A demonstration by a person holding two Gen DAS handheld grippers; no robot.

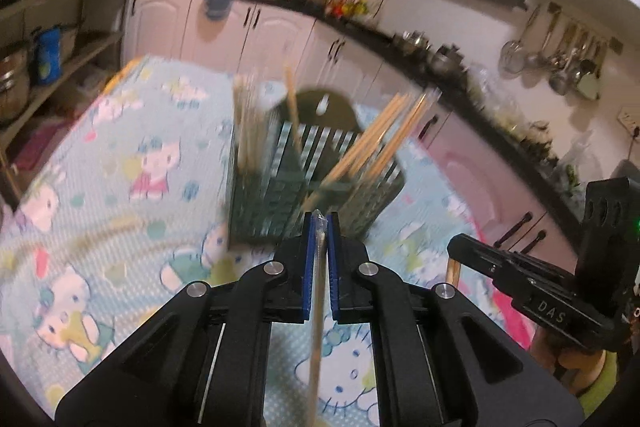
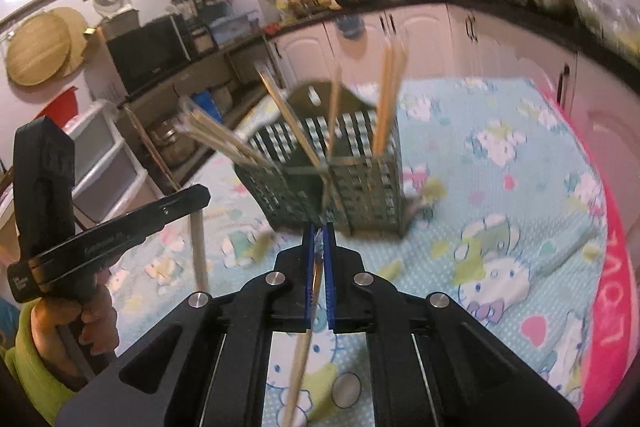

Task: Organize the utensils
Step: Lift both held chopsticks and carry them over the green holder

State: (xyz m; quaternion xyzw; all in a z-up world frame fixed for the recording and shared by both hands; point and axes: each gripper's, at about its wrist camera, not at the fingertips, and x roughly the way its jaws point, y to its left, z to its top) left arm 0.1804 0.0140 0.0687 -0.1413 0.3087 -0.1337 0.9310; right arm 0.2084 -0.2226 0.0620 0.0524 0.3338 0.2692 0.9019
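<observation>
You're mid-carry: each gripper is clamped on one wooden stick, and both sit short of the caddy (image 1: 308, 179), which stands on the cartoon-print cloth (image 1: 120, 155) ahead of you. The left gripper (image 1: 319, 227) has its blue pads closed on a stick (image 1: 316, 327) that runs back under the jaws; the right gripper (image 2: 319, 235) pinches its own stick (image 2: 304, 347) the same way, with a crinkle of clear wrapper at the tips.

The caddy is a dark green slotted holder with a divider down the middle — at least two compartments. Sticks already stand in it, leaning outward: a bunch on one side, a bunch on the other, and a single stick or two near the middle. How many compartments lie behind, the blur hides.

Next, I'd judge, you need to bring one stick over an open compartment, tip it near upright and let go — one hand at a time, so the leaning bunches aren't knocked.
</observation>
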